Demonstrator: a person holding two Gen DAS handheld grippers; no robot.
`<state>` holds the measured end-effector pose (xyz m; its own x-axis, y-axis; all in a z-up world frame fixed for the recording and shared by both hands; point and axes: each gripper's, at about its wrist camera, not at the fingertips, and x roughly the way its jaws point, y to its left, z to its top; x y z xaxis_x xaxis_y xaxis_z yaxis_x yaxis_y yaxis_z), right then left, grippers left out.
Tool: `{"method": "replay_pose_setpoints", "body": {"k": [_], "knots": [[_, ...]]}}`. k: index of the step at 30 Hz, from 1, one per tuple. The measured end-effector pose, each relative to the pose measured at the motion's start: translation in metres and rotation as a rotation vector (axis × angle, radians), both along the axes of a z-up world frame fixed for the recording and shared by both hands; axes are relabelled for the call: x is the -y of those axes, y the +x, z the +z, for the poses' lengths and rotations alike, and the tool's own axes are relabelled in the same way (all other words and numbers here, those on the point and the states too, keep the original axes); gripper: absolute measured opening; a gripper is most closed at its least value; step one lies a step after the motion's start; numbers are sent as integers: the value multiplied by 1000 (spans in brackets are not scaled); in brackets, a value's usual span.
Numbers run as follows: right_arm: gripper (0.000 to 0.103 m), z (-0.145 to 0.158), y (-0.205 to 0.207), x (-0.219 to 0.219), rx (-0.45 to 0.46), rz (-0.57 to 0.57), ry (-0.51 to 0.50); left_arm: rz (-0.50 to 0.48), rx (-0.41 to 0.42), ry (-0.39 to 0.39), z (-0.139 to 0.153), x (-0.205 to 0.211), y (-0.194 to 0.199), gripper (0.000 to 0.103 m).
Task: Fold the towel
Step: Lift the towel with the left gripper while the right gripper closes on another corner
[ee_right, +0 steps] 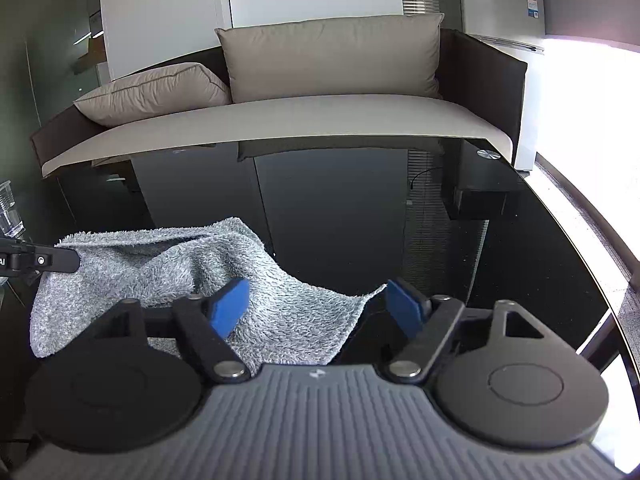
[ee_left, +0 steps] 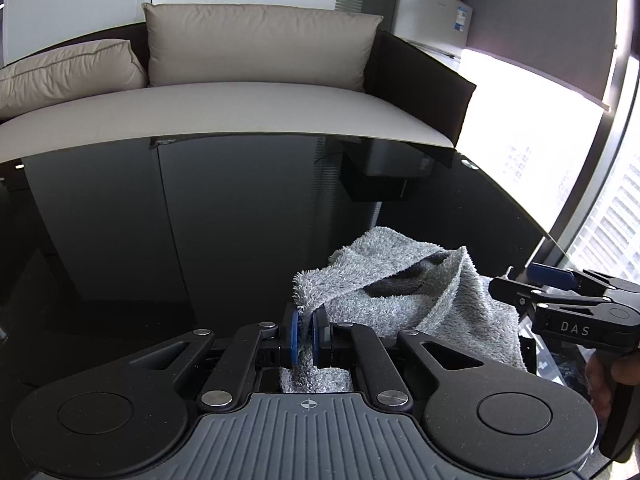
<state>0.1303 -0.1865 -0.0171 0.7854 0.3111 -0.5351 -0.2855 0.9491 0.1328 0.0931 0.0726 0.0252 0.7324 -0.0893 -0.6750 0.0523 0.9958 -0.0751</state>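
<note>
A grey fluffy towel (ee_left: 400,280) lies rumpled on a black glass table (ee_left: 200,220). My left gripper (ee_left: 308,334) is shut on the towel's near-left edge, with cloth pinched between its blue pads and lifted a little. In the right wrist view the towel (ee_right: 180,272) spreads from the left to the middle. My right gripper (ee_right: 316,306) is open, with its jaws wide apart just above the towel's right corner. Its left blue pad (ee_right: 230,306) hangs over the cloth. The right gripper (ee_left: 516,280) also shows at the right of the left wrist view, and the left gripper's finger (ee_right: 48,260) at the left edge of the right wrist view.
A beige sofa (ee_left: 240,108) with cushions stands behind the table's far edge. A small fridge (ee_left: 424,12) with a microwave on it stands at the back right. A bright window (ee_left: 560,160) runs along the right. A clear glass object (ee_right: 8,208) sits at the table's left.
</note>
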Motion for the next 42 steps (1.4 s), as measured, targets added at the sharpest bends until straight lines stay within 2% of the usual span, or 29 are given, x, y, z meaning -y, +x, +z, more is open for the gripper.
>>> {"method": "replay_pose_setpoints", "body": {"k": [11, 15, 17, 18, 20, 28, 34, 37, 42], "knots": [[64, -5, 17, -4, -23, -23, 9, 6, -32, 44, -3, -2, 0, 6], [40, -9, 21, -11, -41, 7, -7, 1, -36, 57, -5, 1, -1, 6], [32, -12, 22, -13, -49, 18, -13, 2, -39, 62, -6, 2, 0, 6], [24, -11, 22, -13, -45, 19, -14, 2, -40, 63, -7, 2, 1, 6], [16, -10, 21, -12, -32, 16, -14, 8, -41, 63, -8, 1, 1, 6], [12, 1, 16, -4, 48, -21, 1, 21, -47, 63, -10, 0, 3, 6], [10, 19, 10, 13, 145, -61, 69, 40, -64, 54, -12, 0, 5, 7], [10, 27, 4, 20, 187, -41, 103, 50, -72, 47, -15, -2, 6, 6], [10, 38, -10, 25, 226, 19, 92, 60, -87, 33, -19, -4, 6, 6]]}}
